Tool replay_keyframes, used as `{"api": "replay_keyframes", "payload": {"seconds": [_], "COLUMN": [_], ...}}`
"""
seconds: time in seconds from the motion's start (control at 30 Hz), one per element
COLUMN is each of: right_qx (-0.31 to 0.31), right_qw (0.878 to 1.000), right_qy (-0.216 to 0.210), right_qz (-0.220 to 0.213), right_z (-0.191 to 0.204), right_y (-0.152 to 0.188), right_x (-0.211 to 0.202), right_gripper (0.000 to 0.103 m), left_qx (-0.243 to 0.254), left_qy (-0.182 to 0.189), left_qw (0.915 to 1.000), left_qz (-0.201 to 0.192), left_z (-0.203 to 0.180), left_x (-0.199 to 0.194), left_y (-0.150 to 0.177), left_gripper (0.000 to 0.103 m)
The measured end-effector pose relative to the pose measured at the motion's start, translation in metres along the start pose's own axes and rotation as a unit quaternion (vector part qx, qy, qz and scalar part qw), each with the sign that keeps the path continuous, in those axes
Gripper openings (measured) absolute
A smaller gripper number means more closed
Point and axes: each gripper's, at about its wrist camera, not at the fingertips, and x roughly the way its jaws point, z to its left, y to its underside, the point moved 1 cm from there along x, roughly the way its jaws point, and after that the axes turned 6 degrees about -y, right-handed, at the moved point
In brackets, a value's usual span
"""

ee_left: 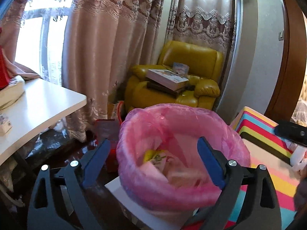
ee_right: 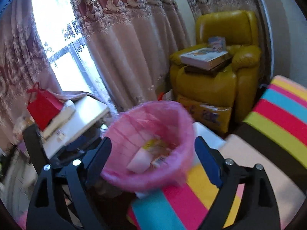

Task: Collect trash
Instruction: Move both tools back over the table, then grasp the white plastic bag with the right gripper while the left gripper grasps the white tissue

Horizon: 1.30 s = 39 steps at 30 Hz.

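Observation:
A bin lined with a pink plastic bag (ee_left: pixel 191 118) stands on the floor in front of me; it also shows in the right wrist view (ee_right: pixel 172 113). Inside lie a yellow wrapper (ee_left: pixel 153 155), also seen in the right wrist view (ee_right: pixel 153 145), and pale paper scraps (ee_right: pixel 140 161). My left gripper (ee_left: pixel 154 143) is open and empty, hovering just above the bin's near rim. My right gripper (ee_right: pixel 153 141) is open and empty, also above the bin's near side. The right gripper's black body (ee_left: pixel 291 132) shows at the right edge of the left wrist view.
A white table (ee_left: pixel 38 107) with a red gift bag (ee_right: pixel 44 111) stands left. A yellow armchair (ee_left: pixel 184 80) stacked with books (ee_left: pixel 167 78) is behind the bin. Striped colourful mats (ee_right: pixel 284 118) lie right. Heavy curtains (ee_left: pixel 107 48) hang behind.

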Motion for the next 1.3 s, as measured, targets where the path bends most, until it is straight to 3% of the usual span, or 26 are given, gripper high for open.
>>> {"api": "replay_keyframes", "payload": {"seconds": [0.13, 0.3, 0.53, 0.6, 0.73, 0.9, 1.13, 1.2, 1.3], "right_qx": [-0.023, -0.034, -0.010, 0.004, 0.046, 0.086, 0.111, 0.112, 0.108], "right_qw": [0.999, 0.991, 0.968, 0.962, 0.942, 0.929, 0.927, 0.929, 0.929], "right_qy": [0.046, 0.129, 0.244, 0.266, 0.322, 0.350, 0.353, 0.349, 0.350], "right_qz": [-0.003, -0.026, -0.063, -0.068, -0.080, -0.087, -0.062, -0.056, -0.046], "right_z": [-0.009, -0.034, -0.085, -0.101, -0.143, -0.178, -0.205, -0.207, -0.206], "right_y": [0.026, 0.067, 0.109, 0.119, 0.138, 0.155, 0.164, 0.164, 0.161], "right_x": [-0.045, -0.113, -0.205, -0.228, -0.273, -0.304, -0.298, -0.295, -0.289], "right_gripper": [0.086, 0.086, 0.086, 0.086, 0.086, 0.086, 0.086, 0.086, 0.086], "left_qx": [0.019, 0.051, 0.127, 0.136, 0.145, 0.148, 0.170, 0.175, 0.170], "left_qy": [0.009, 0.080, 0.223, 0.245, 0.256, 0.258, 0.253, 0.264, 0.262], "left_qw": [0.9998, 0.9952, 0.9666, 0.9599, 0.9556, 0.9539, 0.9505, 0.9454, 0.9453], "left_qz": [-0.006, -0.024, -0.003, 0.008, 0.017, 0.039, 0.057, 0.076, 0.093], "left_z": [-0.022, -0.093, -0.225, -0.253, -0.296, -0.329, -0.343, -0.346, -0.343], "left_x": [-0.021, -0.056, -0.094, -0.097, -0.098, -0.091, -0.080, -0.075, -0.069], "left_y": [0.013, 0.030, 0.061, 0.071, 0.085, 0.096, 0.109, 0.111, 0.109], "left_gripper": [0.086, 0.090, 0.090, 0.090, 0.090, 0.090, 0.090, 0.090, 0.090]}}
